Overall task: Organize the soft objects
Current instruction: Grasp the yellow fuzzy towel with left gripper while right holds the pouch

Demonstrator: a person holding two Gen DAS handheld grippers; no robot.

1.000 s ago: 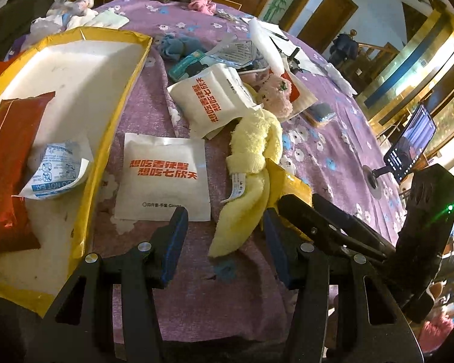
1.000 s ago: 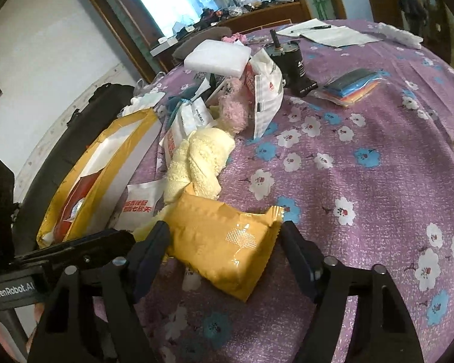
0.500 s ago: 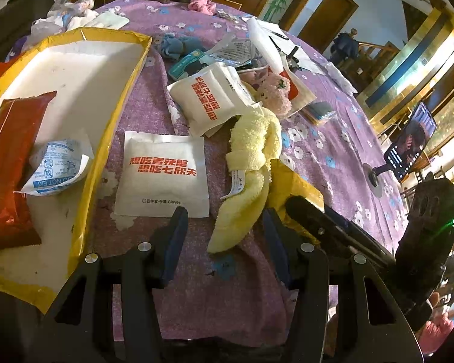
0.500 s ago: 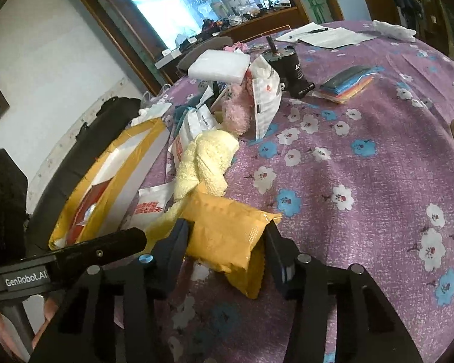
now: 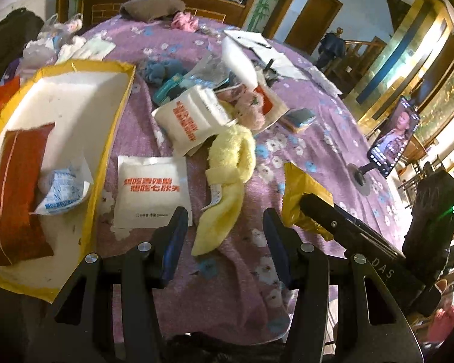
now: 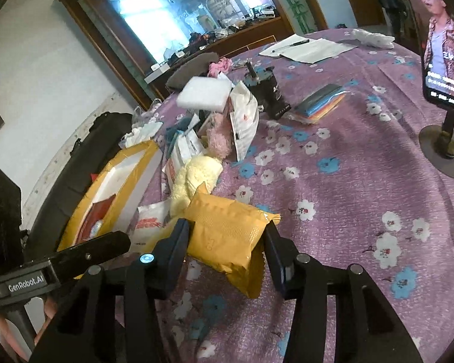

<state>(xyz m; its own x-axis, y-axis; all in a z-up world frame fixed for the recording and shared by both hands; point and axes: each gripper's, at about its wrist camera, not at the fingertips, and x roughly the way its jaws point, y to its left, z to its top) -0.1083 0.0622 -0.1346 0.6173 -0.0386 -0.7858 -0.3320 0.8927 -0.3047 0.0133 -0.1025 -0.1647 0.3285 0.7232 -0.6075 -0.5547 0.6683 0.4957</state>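
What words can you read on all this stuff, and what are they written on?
"GenRobot.AI": left gripper's body, seen from the right wrist.
"DAS": right gripper's body, seen from the left wrist.
White packet: red Chinese characters, too blurred.
Small blue-print sachet in the yellow tray: unreadable.
Phone captions: too small.

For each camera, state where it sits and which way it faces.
Left wrist: sits on the left gripper, looking down over its open fingers at the yellow plush and the yellow-rimmed box; the right gripper enters from the right.
Right wrist: sits on the right gripper, looking across the purple tablecloth; its fingers clamp the yellow packet; the other gripper's body shows at left.
Shared: plush, box, packet, phone on its stand.
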